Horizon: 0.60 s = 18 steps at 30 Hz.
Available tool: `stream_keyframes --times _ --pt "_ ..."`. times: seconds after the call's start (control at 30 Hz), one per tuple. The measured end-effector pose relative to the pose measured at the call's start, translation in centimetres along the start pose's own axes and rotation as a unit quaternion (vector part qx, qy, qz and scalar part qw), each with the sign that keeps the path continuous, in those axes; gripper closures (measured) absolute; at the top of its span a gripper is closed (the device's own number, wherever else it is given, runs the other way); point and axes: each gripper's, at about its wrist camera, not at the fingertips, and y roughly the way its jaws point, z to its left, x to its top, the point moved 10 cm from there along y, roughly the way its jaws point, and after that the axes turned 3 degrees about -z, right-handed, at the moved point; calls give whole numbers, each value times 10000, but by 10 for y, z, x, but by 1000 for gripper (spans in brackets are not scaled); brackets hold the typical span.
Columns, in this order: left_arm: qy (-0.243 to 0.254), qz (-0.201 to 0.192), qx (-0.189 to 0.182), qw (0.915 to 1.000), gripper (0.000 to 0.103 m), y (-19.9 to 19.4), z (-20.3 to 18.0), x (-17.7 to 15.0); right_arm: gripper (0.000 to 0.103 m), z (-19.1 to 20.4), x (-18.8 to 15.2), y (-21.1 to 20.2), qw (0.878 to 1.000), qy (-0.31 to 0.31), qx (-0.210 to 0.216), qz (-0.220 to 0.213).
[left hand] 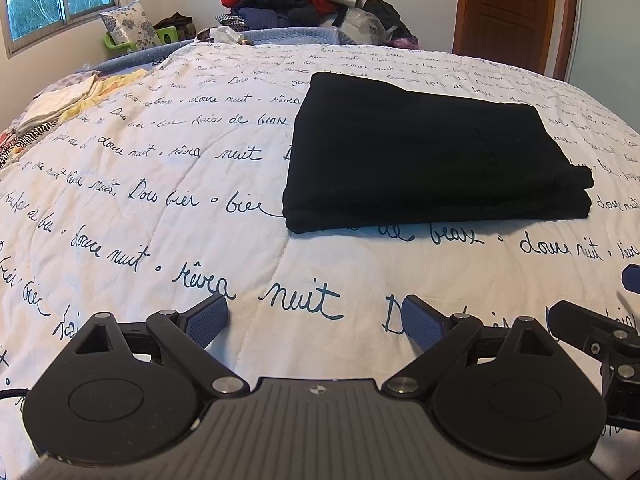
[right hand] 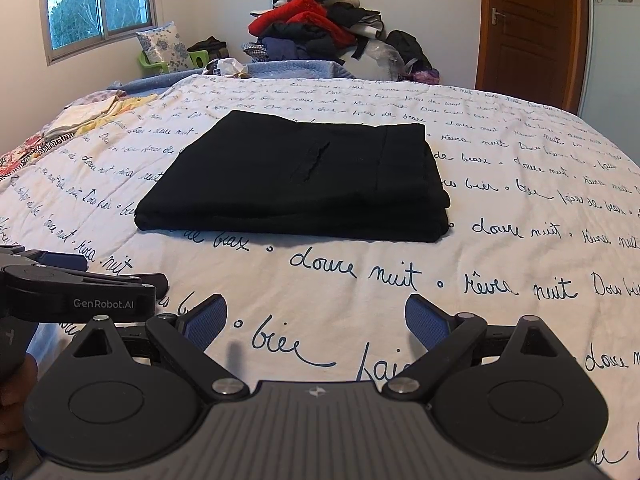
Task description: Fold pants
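Black cloth: the pants (right hand: 294,182) lie folded in a flat stack on the bed (right hand: 500,264), ahead of both grippers.
Handling: likely soft, light and limp; layers could slide apart.
Hold: you'd best pinch all layers at the near edge.
Left gripper (left hand: 316,322): jaws apart, empty.
Right gripper (right hand: 316,320): jaws apart, empty.

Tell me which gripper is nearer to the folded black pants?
Neither clearly. The left gripper sits before the black pants' left corner, the right gripper before their front edge; both open, apart from them.

Pants (right hand: 296,184) matt black cloth; quilt (right hand: 360,288) soft cotton.
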Motion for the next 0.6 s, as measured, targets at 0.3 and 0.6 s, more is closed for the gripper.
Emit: stream_keyframes --times 0.3,0.6 --pt "2 0 1 10000 9 0 0 0 6 0 0 -1 10000 1 14 -14" --pt "13 -10 -19 10000 9 0 -1 1 6 -2 0 -2 10000 16 4 7"
